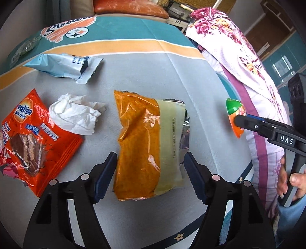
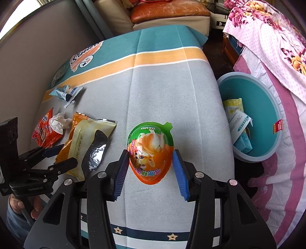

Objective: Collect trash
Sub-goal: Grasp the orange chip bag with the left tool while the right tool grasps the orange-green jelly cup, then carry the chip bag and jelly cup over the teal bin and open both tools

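Observation:
An orange and cream snack bag (image 1: 147, 145) lies on the cloth-covered table (image 1: 133, 63). My left gripper (image 1: 151, 162) is open, one finger on each side of the bag's near end; it also shows in the right wrist view (image 2: 61, 155). A green and orange egg-shaped toy pack (image 2: 151, 151) lies between the open blue pads of my right gripper (image 2: 151, 160); it is apart from both pads. That pack also shows in the left wrist view (image 1: 234, 115), partly behind the right gripper's finger. A crumpled white tissue (image 1: 74, 115), a red Ovaltine wrapper (image 1: 32, 138) and a pale blue wrapper (image 1: 65, 66) lie to the left.
A teal round bin (image 2: 267, 92) holding several wrappers stands off the table's right edge. A pink floral cloth (image 2: 271, 34) hangs behind it. A wall runs along the table's left side; a cushioned seat (image 2: 168, 11) stands beyond the far edge.

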The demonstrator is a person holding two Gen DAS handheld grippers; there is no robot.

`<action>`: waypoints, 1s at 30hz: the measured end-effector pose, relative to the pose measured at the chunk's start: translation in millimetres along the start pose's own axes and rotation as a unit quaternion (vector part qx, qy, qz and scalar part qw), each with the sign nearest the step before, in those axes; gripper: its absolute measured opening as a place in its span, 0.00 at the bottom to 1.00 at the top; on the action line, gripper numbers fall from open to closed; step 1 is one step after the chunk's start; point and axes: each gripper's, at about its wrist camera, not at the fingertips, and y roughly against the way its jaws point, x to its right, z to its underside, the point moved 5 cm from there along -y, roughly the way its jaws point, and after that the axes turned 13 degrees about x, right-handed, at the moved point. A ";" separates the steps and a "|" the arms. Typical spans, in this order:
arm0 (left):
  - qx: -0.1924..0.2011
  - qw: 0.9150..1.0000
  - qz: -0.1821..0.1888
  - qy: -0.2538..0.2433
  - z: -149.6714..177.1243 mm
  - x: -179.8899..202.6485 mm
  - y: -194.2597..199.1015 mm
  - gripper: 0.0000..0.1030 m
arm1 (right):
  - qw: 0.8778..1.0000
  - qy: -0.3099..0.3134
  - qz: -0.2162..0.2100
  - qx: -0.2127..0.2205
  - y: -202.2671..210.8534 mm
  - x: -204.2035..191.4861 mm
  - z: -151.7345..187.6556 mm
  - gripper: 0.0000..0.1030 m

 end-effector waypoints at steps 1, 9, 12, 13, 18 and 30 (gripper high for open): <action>0.000 1.000 -0.001 -0.007 -0.4 4.9 -1.4 0.75 | 1.000 -0.002 -0.001 0.000 -0.3 1.9 -0.5 0.43; -0.009 0.999 -0.028 -0.031 3.5 12.1 -12.8 0.54 | 1.000 -0.013 -0.008 0.008 1.6 14.3 -1.7 0.43; -0.004 0.999 -0.037 -0.035 1.8 14.3 -12.0 0.49 | 1.000 -0.018 -0.011 0.013 2.6 19.2 -3.0 0.43; -0.002 0.999 -0.040 -0.037 0.9 17.1 -12.6 0.48 | 1.000 -0.020 -0.011 0.015 3.1 20.8 -3.7 0.43; 0.015 0.998 -0.050 -0.033 -2.9 26.4 -9.9 0.43 | 0.999 -0.026 -0.014 0.028 8.3 28.9 -9.4 0.43; 0.043 0.997 -0.045 -0.051 -40.8 71.1 -8.5 0.44 | 0.996 -0.045 -0.007 0.072 31.1 68.0 -32.6 0.43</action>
